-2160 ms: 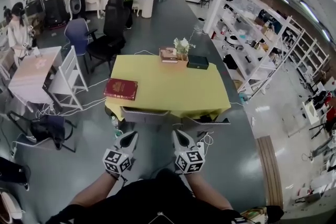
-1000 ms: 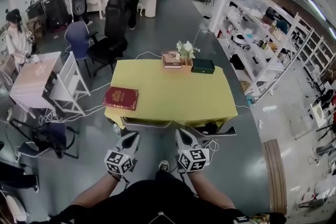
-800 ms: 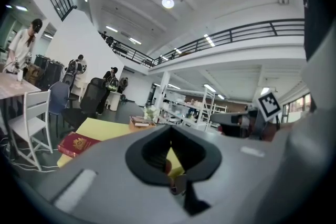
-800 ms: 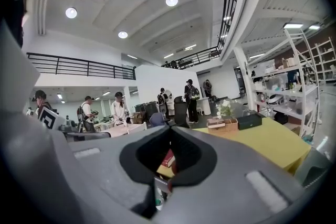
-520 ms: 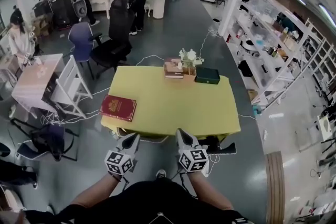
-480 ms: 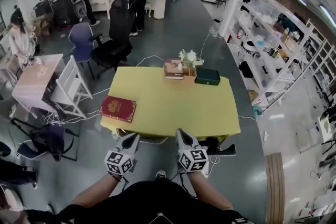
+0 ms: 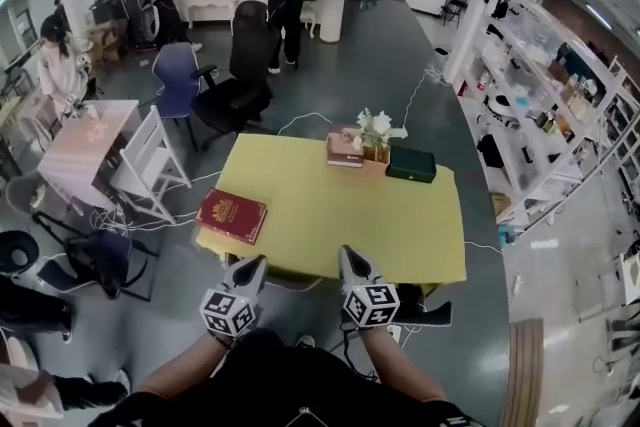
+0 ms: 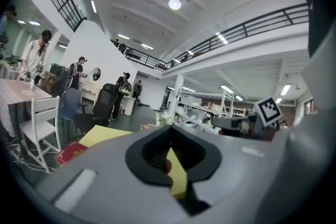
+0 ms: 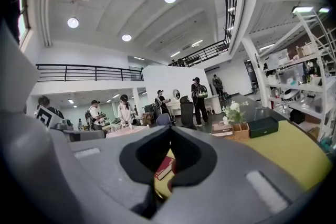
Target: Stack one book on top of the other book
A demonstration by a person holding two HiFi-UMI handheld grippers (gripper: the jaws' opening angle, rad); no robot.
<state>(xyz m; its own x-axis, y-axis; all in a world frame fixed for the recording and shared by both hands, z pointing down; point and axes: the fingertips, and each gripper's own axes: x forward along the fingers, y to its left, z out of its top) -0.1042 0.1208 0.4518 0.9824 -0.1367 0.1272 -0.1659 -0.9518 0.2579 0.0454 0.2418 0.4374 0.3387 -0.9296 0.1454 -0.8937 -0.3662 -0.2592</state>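
A white chair (image 7: 150,165) stands on the floor to the left of the yellow desk (image 7: 400,225), apart from it. A red book (image 7: 231,215) lies flat on the desk's near left corner, cover up, its edges slightly askew to the desk edge.

The left hand-held gripper (image 7: 252,262) is held just short of the desk's near edge, off the surface, pointing toward the desk. Its jaws are pressed together with nothing between them. The right hand-held gripper (image 7: 348,255) is beside it at the same near edge. Its jaws are likewise closed and empty. Neither gripper touches the red book or the desk.

At the far edge of the desk, near its middle, a second book (image 7: 343,147) lies flat, well apart from the red book. A wooden planter (image 7: 377,153) with white flowers stands just beside it on its right. A dark green box (image 7: 411,164) lies to the right of the planter.
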